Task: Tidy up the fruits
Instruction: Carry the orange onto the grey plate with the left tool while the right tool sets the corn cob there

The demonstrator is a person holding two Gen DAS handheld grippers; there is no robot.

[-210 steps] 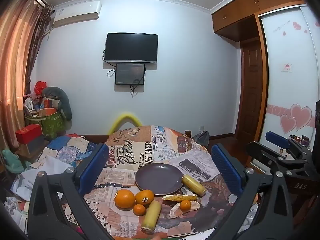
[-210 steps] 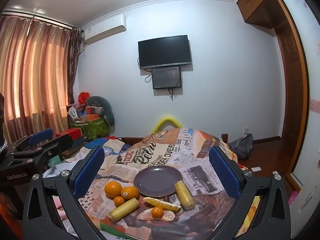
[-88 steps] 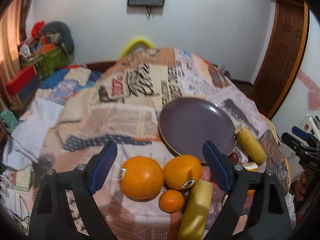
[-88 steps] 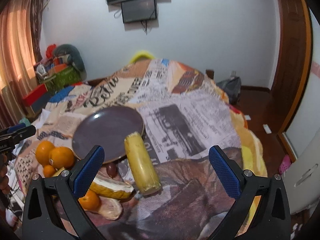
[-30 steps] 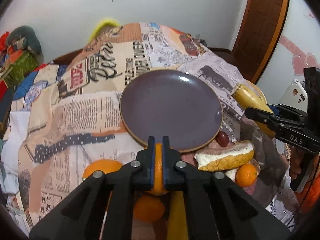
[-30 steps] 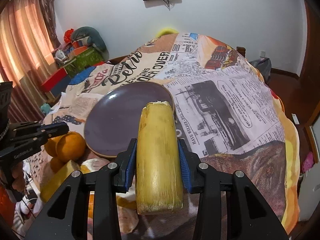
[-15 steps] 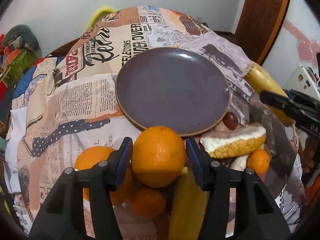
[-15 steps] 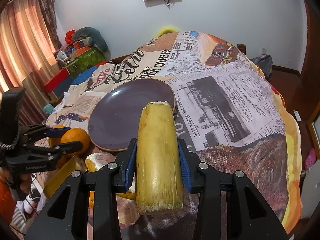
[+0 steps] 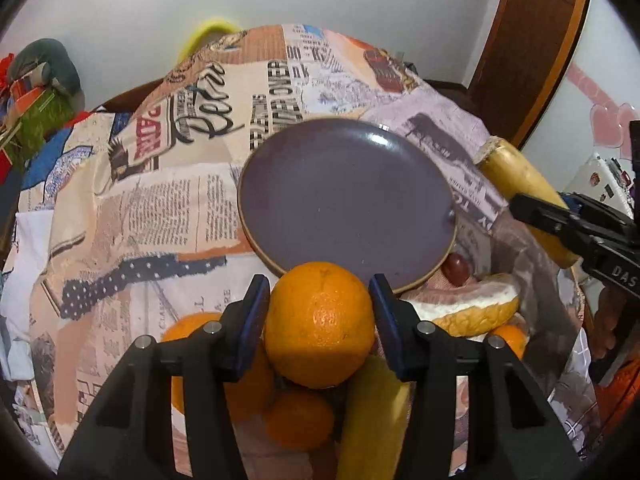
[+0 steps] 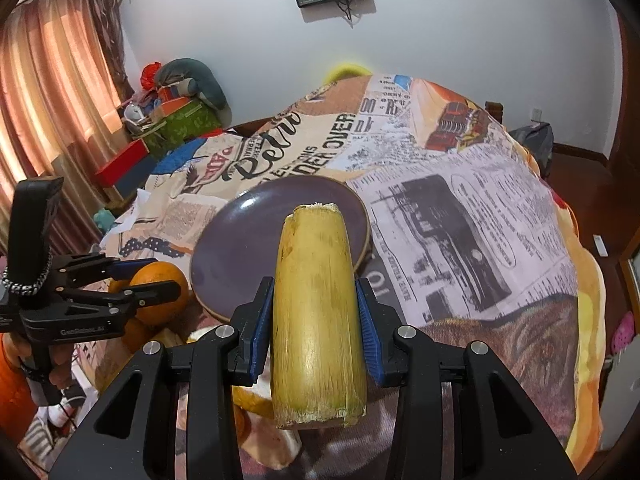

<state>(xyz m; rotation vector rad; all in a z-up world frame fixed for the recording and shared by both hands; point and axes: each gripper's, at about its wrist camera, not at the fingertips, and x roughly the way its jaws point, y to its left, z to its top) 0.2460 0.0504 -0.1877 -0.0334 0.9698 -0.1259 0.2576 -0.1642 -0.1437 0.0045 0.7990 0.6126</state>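
Note:
An orange [image 9: 320, 320] sits between the blue pads of my left gripper [image 9: 319, 284]; its jaws are closing and both pads touch the fruit. It hangs just in front of the near rim of the bare purple plate [image 9: 344, 192]. My right gripper [image 10: 315, 285] is shut on a thick yellow cane piece [image 10: 316, 312], held over the plate's [image 10: 248, 256] right side. From the right wrist view, the left gripper [image 10: 148, 280] and its orange [image 10: 168, 274] are at the left.
Below the held orange lie another orange [image 9: 188, 328], a small mandarin [image 9: 298, 418] and a second yellow cane piece [image 9: 372, 420]. A thick white-and-yellow peel wedge [image 9: 472, 312], a dark red grape [image 9: 456, 268] and another mandarin [image 9: 510, 338] lie at the right. A newspaper-print cloth covers the table.
The left jaws were shut in front of the orange, then opened and came around it; now the pads rest on it. The right gripper still holds the cane piece.

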